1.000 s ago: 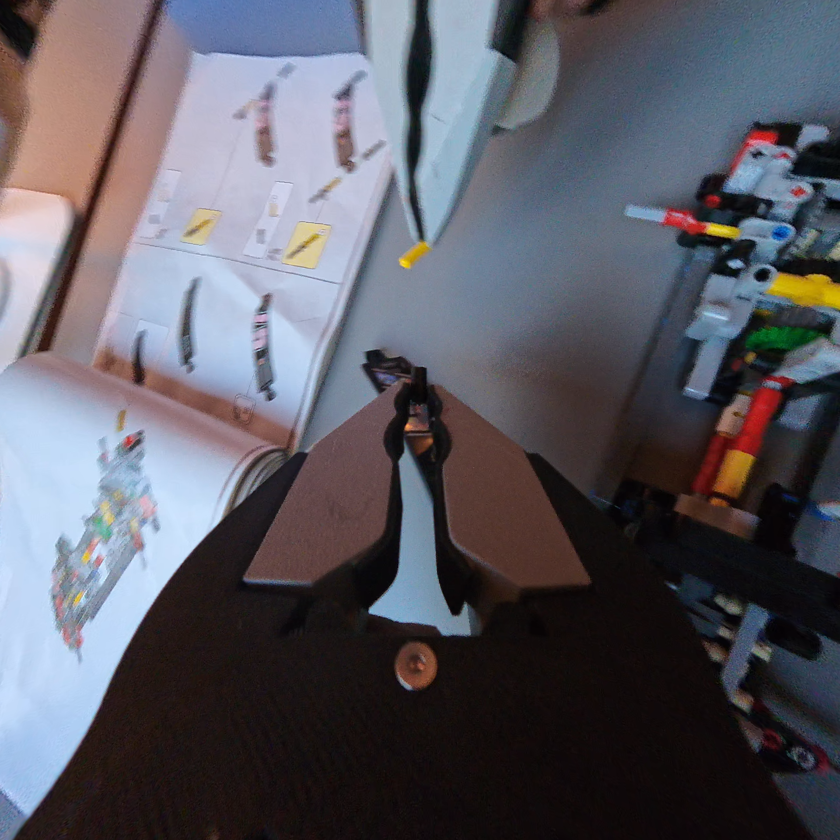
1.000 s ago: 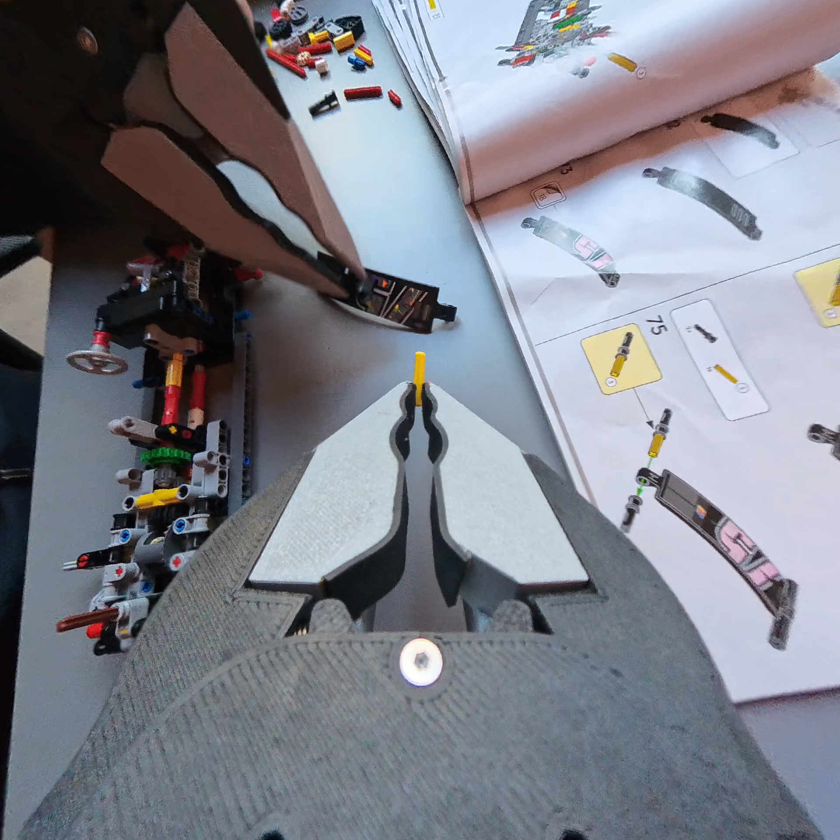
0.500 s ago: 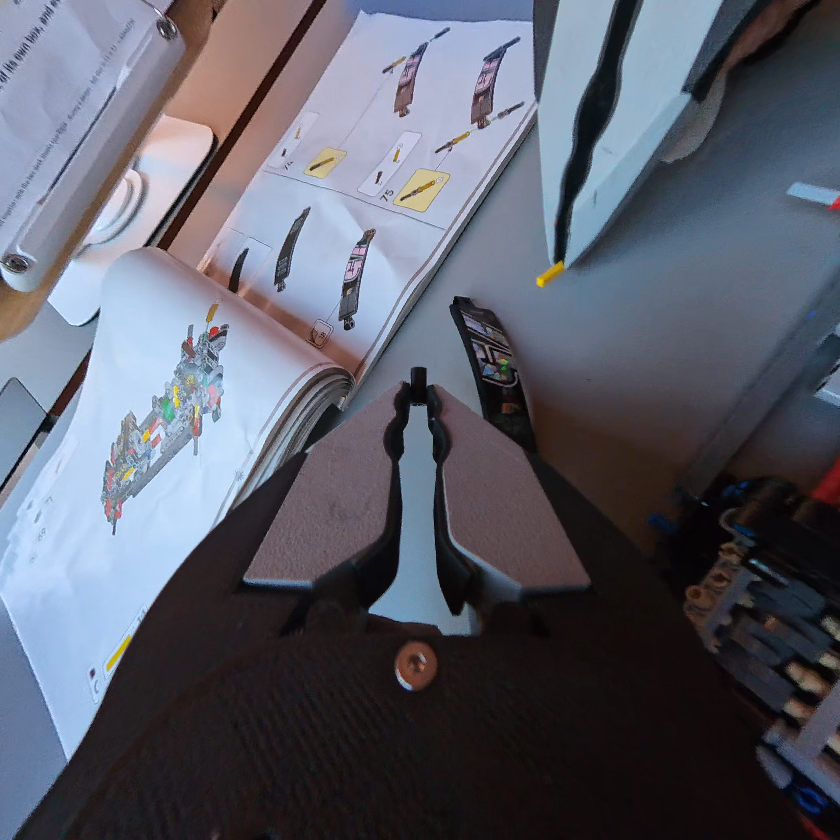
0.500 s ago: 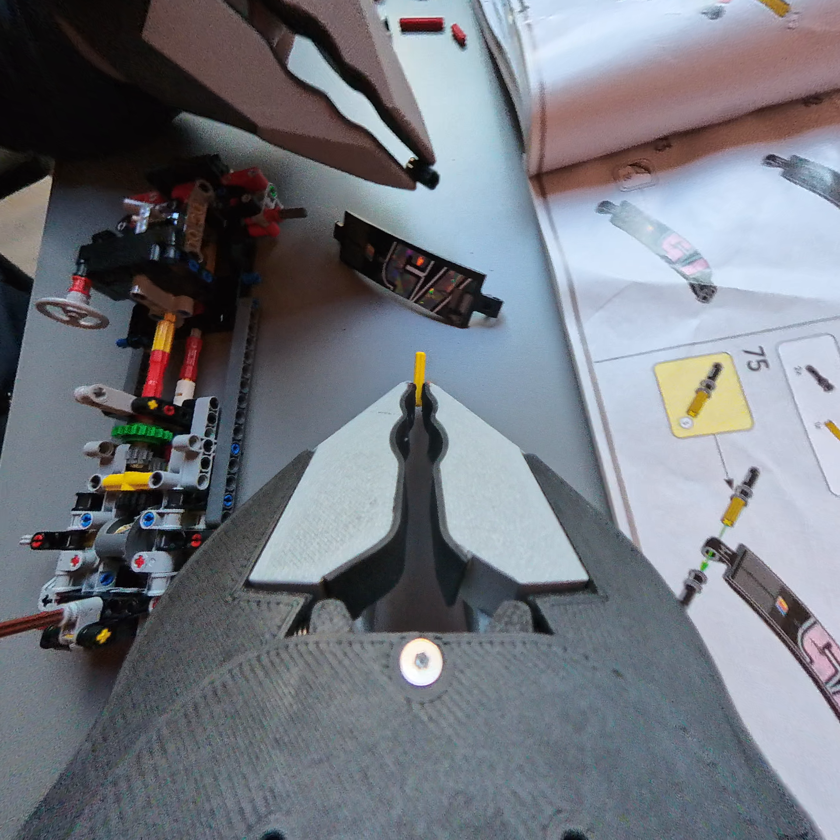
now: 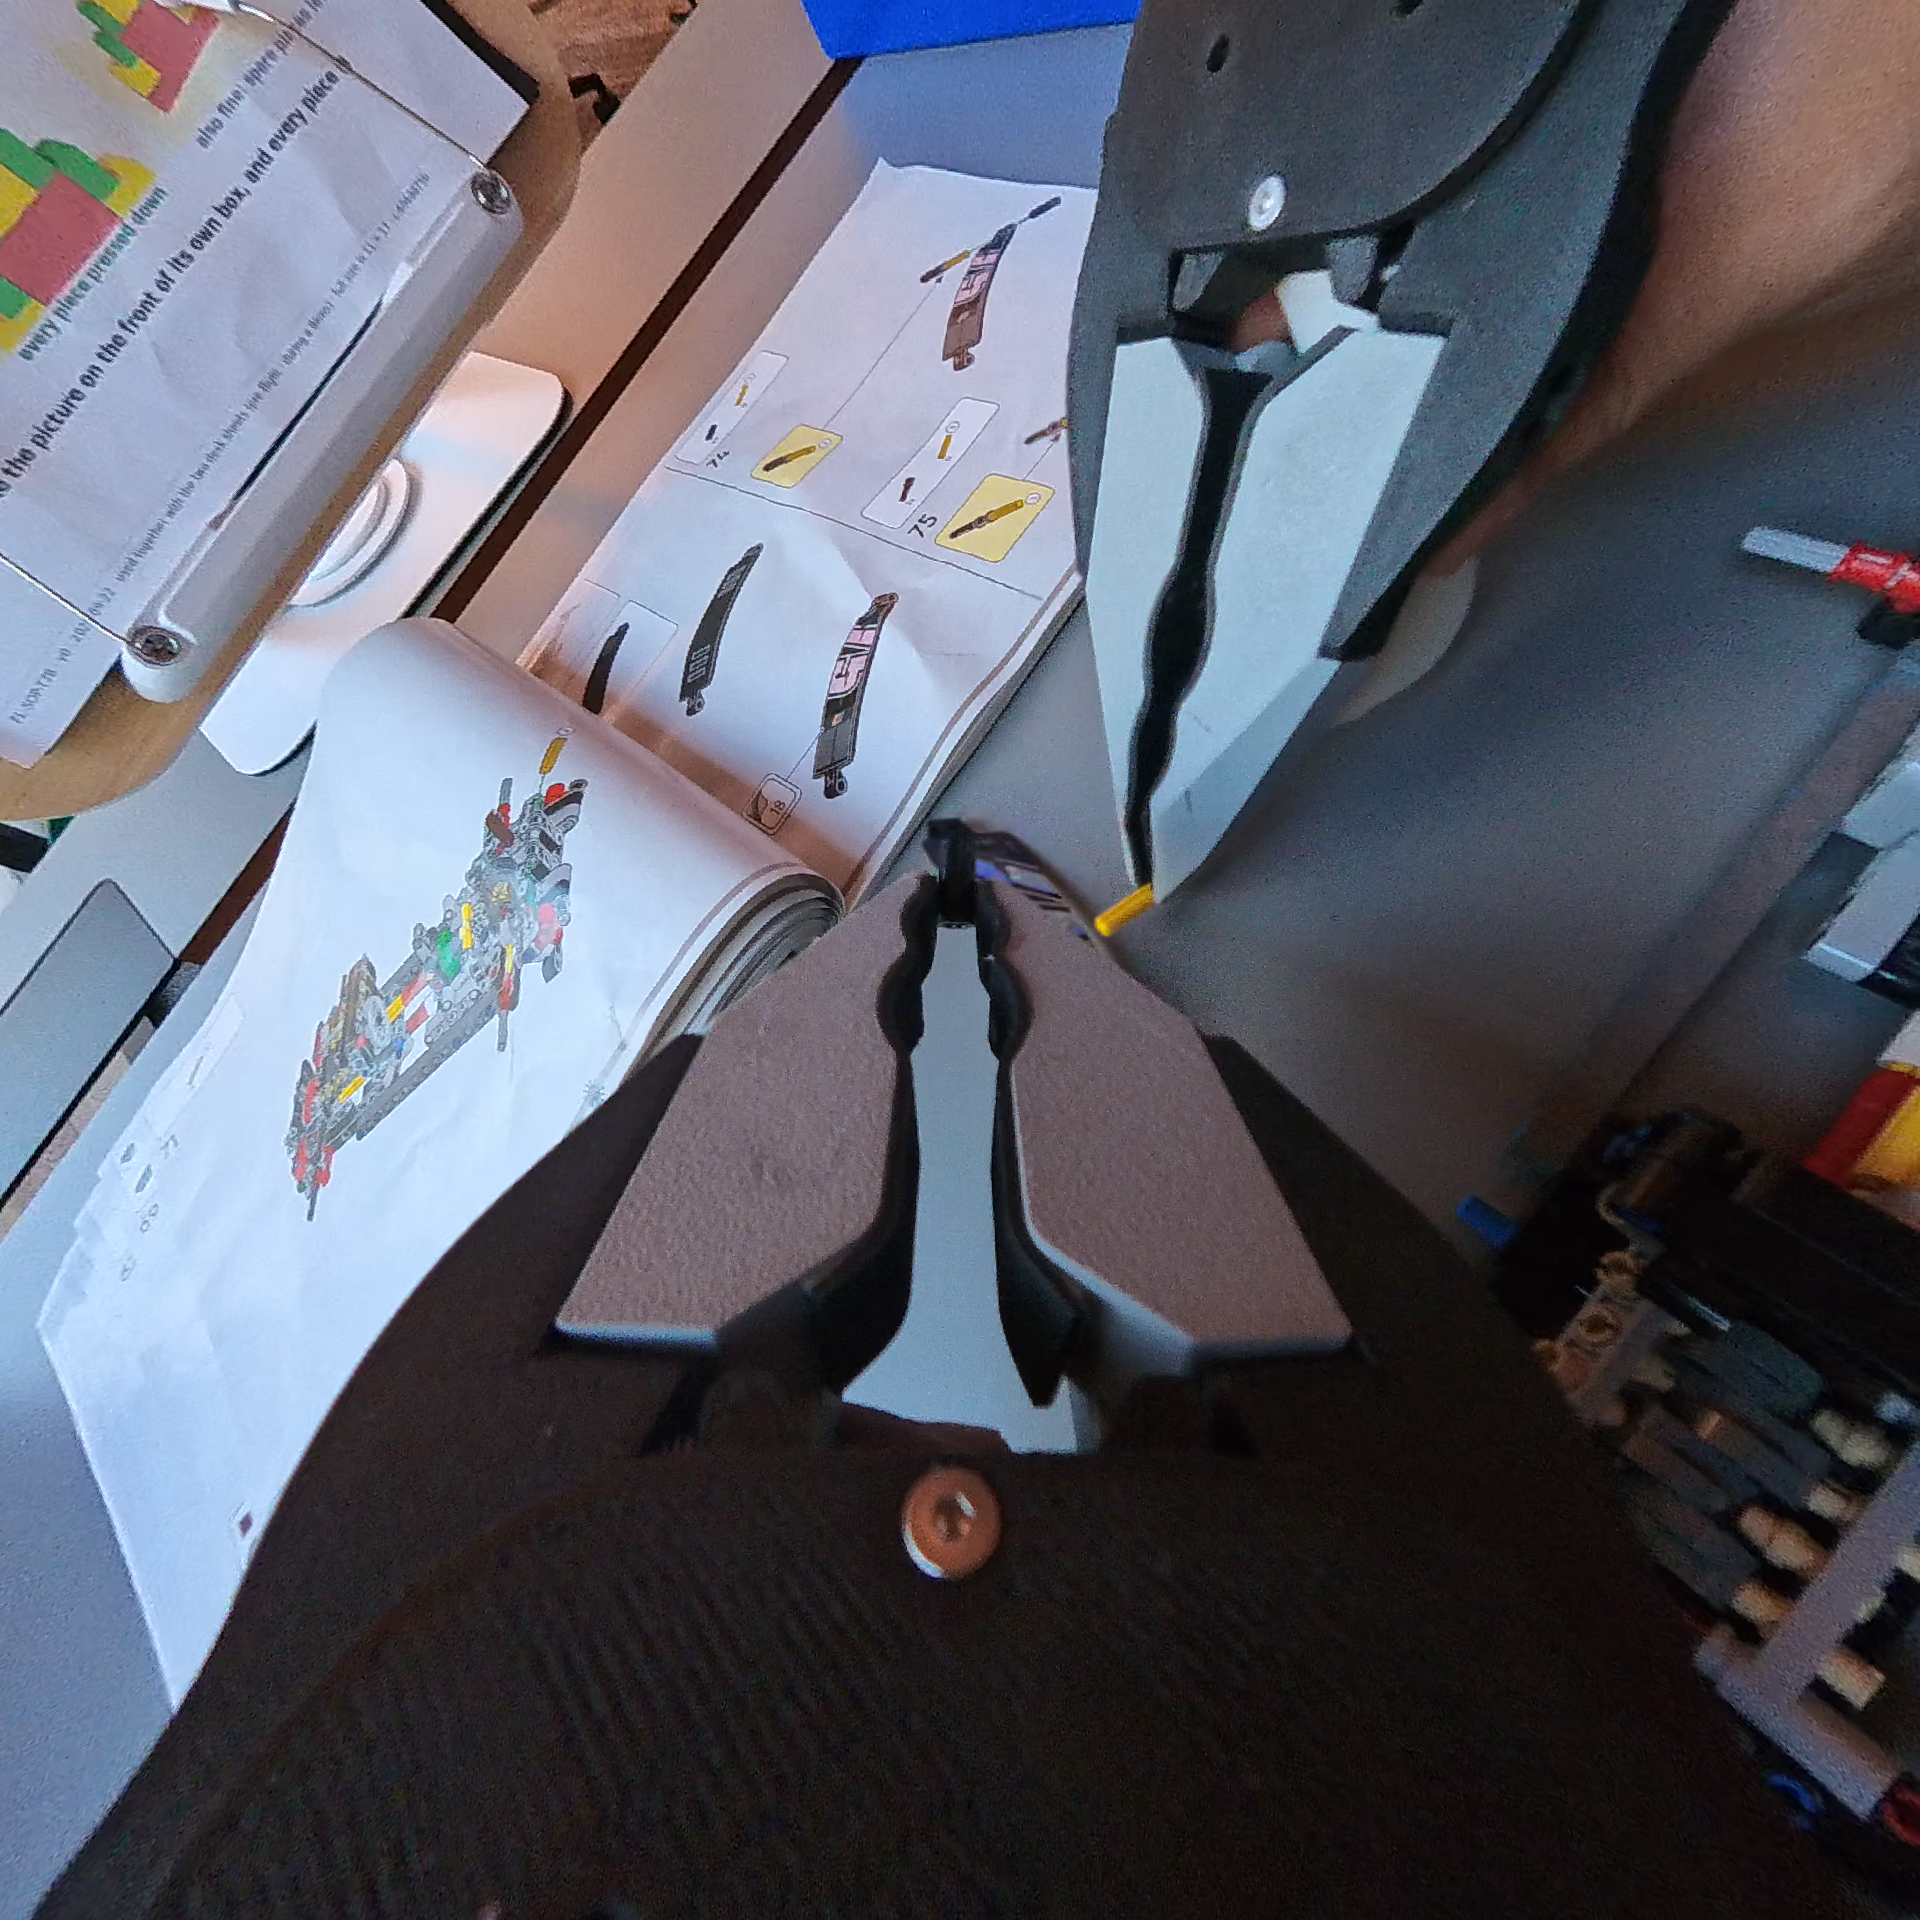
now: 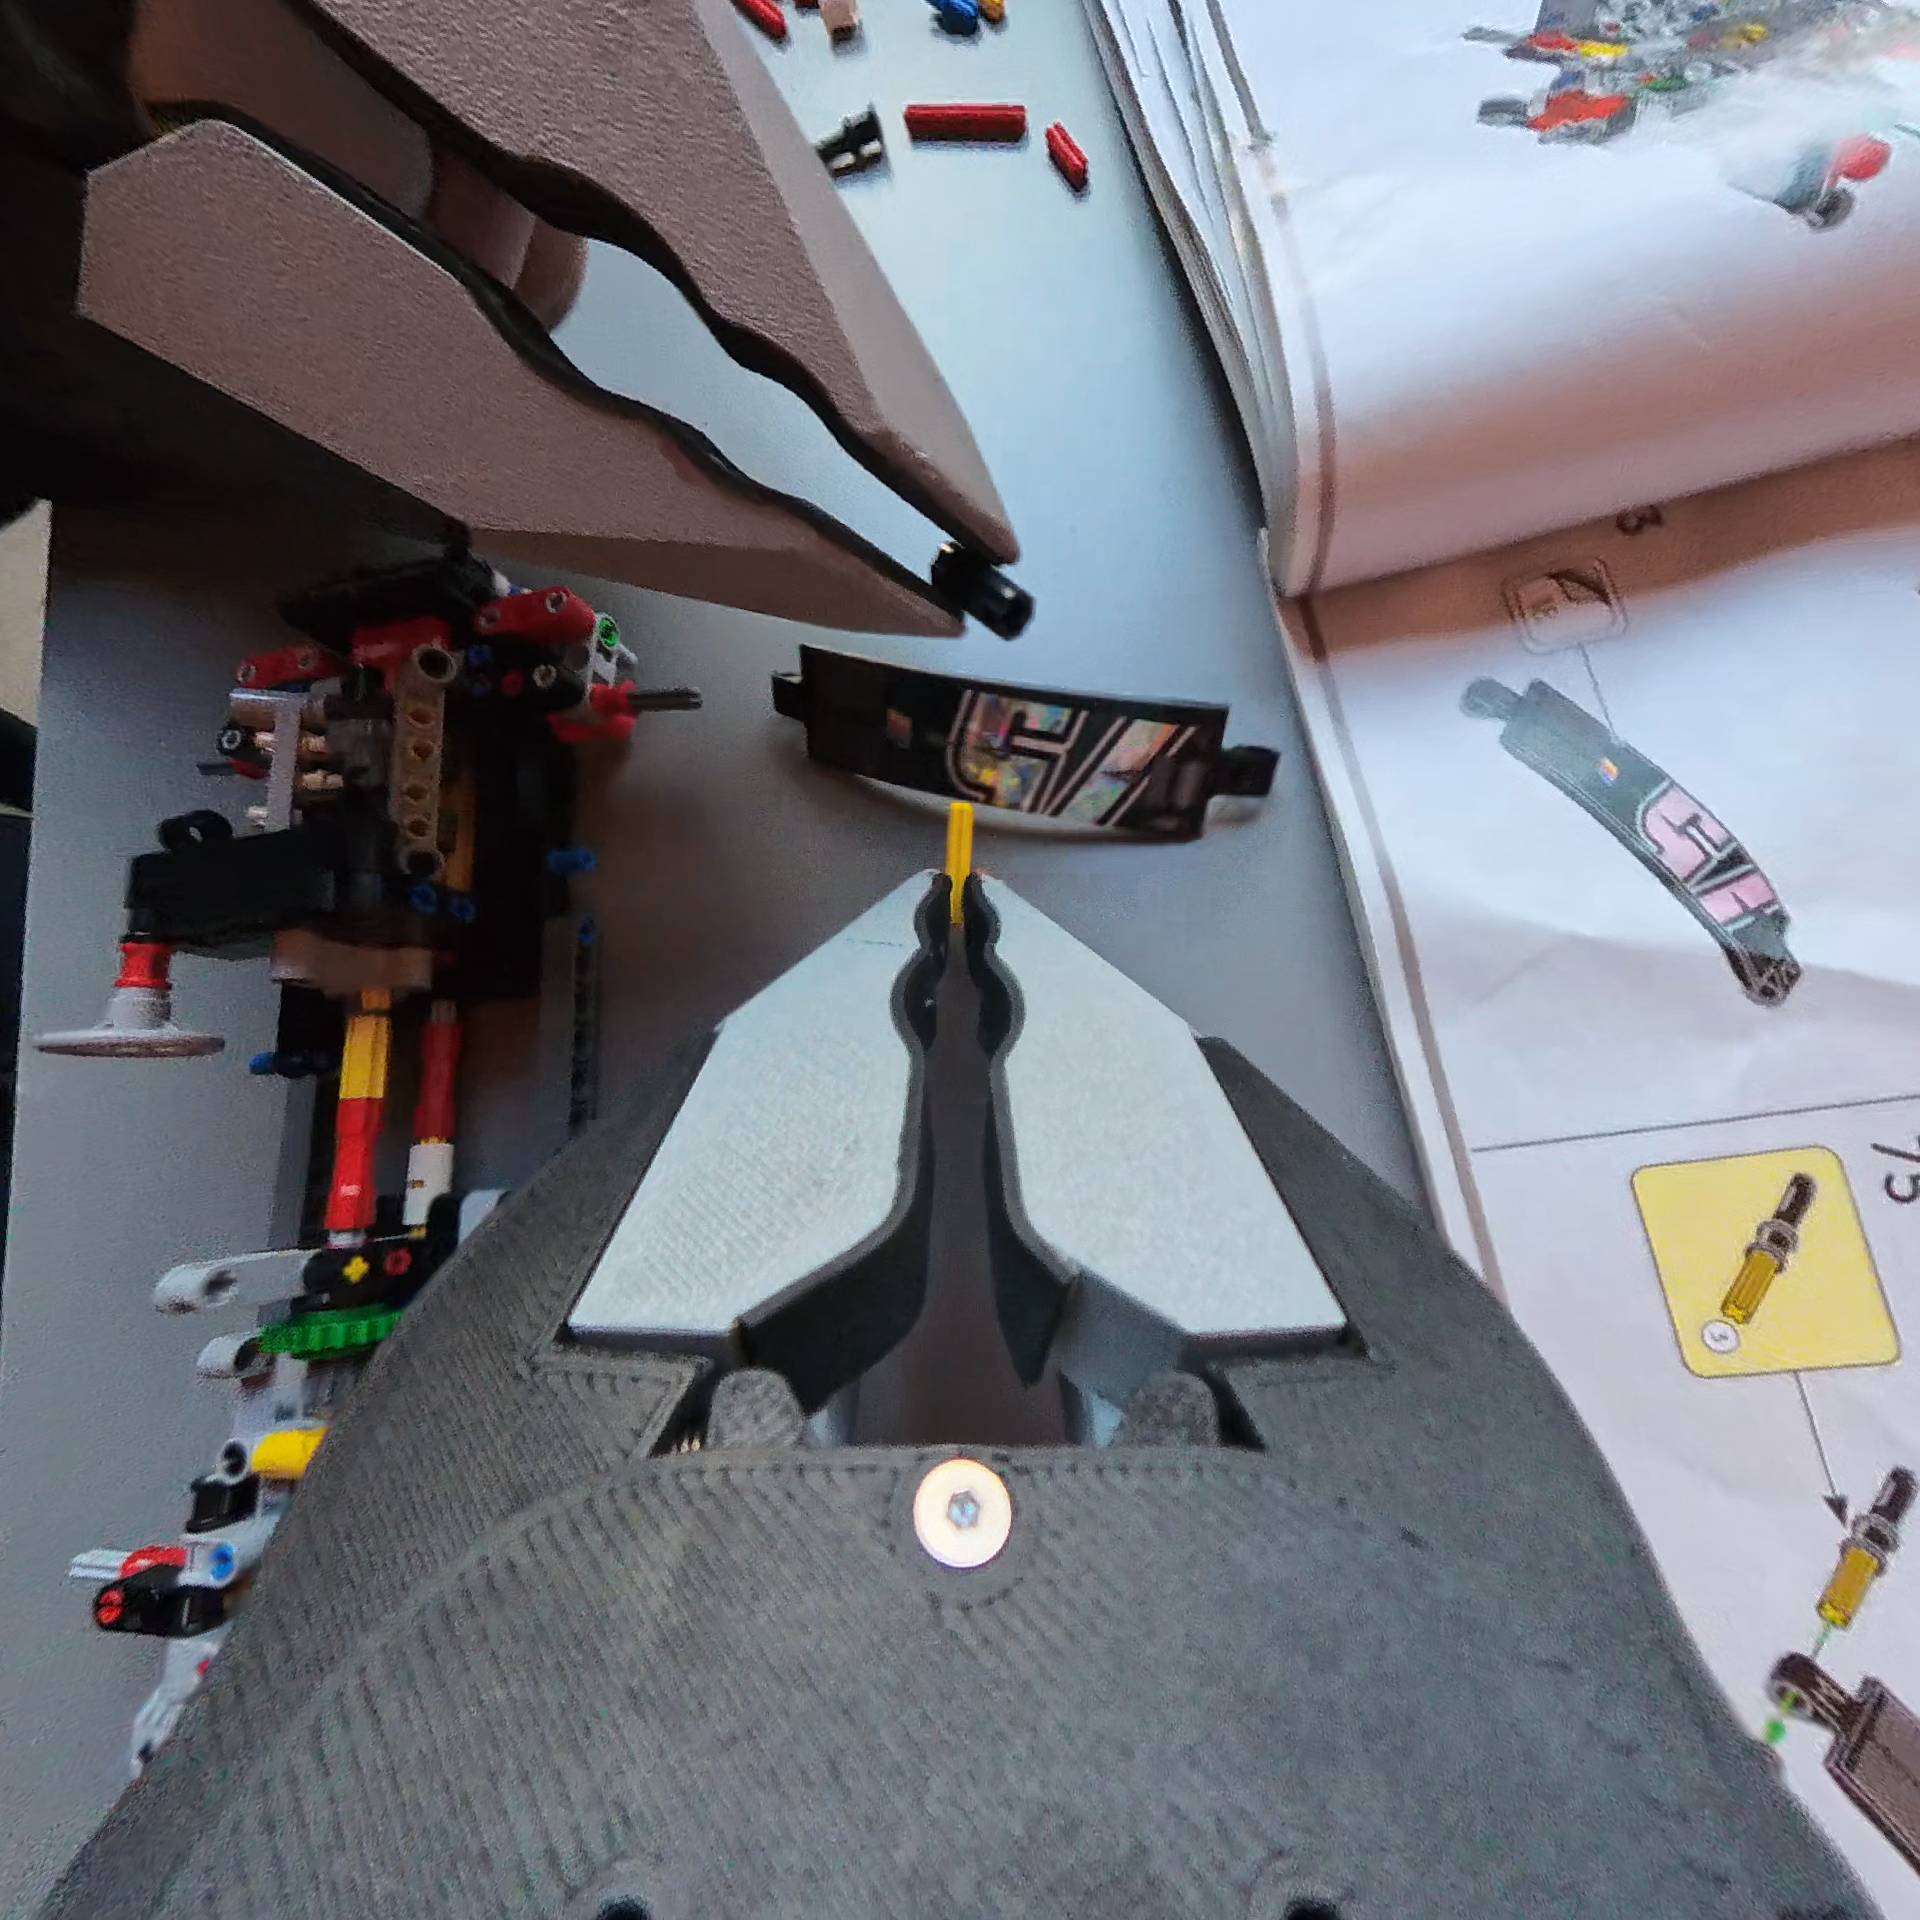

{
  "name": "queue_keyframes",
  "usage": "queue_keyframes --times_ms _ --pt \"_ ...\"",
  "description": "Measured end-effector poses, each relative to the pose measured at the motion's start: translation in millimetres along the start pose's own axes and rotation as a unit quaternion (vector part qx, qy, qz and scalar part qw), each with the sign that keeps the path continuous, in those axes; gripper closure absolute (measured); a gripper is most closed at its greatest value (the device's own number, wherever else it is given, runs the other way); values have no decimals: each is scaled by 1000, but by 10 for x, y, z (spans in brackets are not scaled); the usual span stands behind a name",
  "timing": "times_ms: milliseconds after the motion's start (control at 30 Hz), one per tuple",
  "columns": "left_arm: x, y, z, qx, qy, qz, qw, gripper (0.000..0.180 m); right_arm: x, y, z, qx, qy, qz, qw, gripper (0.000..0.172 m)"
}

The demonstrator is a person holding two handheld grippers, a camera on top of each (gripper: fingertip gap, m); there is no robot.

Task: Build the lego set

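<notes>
My left gripper (image 5: 954,902) is shut on a small black pin (image 5: 950,860) that sticks out past its tips. The right wrist view shows it too (image 6: 982,594), hovering just above the left end of a curved black panel (image 6: 1018,753) with a shiny sticker, which lies on the grey table (image 6: 1091,416). My right gripper (image 6: 958,888) is shut on a thin yellow axle (image 6: 960,847) that points at the panel's near edge. In the left wrist view the yellow axle (image 5: 1124,910) hangs close beside the panel (image 5: 1029,873), right of my left fingertips.
A partly built brick model (image 6: 353,935) lies left of the panel and shows at the right in the left wrist view (image 5: 1714,1403). An open instruction booklet (image 6: 1558,416) lies to the right. Loose red and black parts (image 6: 966,123) lie farther off. A hand (image 5: 1787,260) holds the right gripper. My right fingertips sit around 5 cm from my left ones.
My left gripper, still holding the black pin, has lifted off the panel's end and hovers above it. My right gripper with the yellow axle has moved closer to the panel.
</notes>
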State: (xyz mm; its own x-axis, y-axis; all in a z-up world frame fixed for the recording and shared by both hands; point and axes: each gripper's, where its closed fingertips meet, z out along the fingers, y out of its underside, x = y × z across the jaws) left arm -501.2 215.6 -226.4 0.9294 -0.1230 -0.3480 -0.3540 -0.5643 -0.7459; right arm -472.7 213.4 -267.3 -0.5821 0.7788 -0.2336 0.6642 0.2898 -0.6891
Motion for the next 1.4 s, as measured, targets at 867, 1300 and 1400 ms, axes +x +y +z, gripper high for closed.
queue_keyframes --times_ms 867,1300,1400 --pt "500 184 143 -49 129 8 990 176 -67 393 -347 -22 -18 -39 999 172" --pt "587 258 106 -64 148 85 983 176 -254 279 -182 -19 -21 -76 997 172" --pt "606 219 79 -55 156 81 983 176 -225 277 -205 -19 -10 -76 997 172"
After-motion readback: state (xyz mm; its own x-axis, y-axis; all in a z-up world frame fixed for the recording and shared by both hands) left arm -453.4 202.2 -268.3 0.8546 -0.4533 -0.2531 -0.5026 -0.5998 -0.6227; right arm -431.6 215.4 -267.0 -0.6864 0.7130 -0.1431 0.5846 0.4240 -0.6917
